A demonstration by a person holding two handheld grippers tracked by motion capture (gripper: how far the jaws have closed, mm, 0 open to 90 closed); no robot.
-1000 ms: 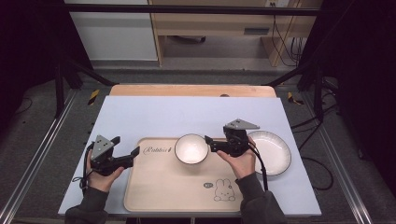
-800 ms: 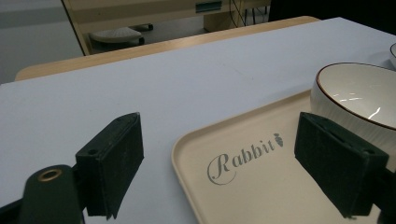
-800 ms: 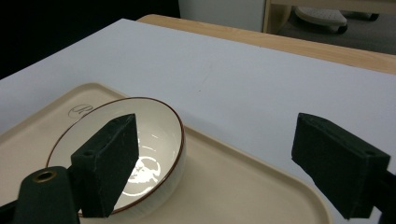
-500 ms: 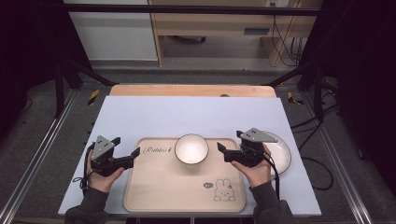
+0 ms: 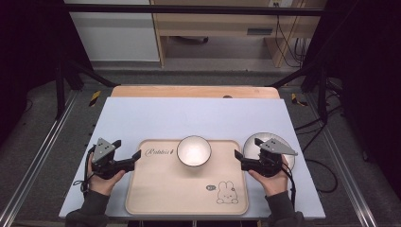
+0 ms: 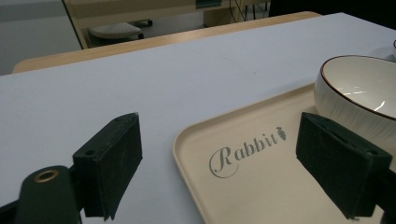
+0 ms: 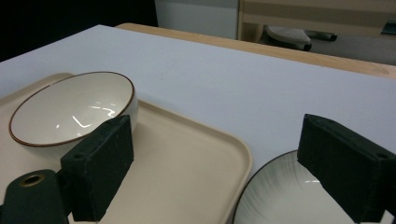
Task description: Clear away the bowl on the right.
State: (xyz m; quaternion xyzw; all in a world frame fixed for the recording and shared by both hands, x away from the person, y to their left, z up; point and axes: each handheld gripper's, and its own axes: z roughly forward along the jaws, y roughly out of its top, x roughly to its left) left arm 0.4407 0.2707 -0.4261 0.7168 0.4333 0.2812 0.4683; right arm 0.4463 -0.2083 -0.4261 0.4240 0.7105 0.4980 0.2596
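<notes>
The white brown-rimmed ceramic bowl (image 5: pixel 194 151) already sits on the beige rabbit-printed tray (image 5: pixel 165 189). The right tool (image 5: pixel 238 160), open and empty, hovers over the white ribbed plate (image 5: pixel 287 158), not yet gripped; the left tool (image 5: pixel 136 158) gapes empty.

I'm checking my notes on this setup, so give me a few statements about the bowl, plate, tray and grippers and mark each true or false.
1. The bowl stands on the tray. True.
2. The plate lies on the tray. False: it lies on the table, right of the tray.
3. The right gripper holds the bowl. False: its jaws stand open and hold nothing, apart from the bowl.
4. The left gripper is open, at the tray's left edge. True.
5. The bowl is full of food. False: it is empty.
</notes>
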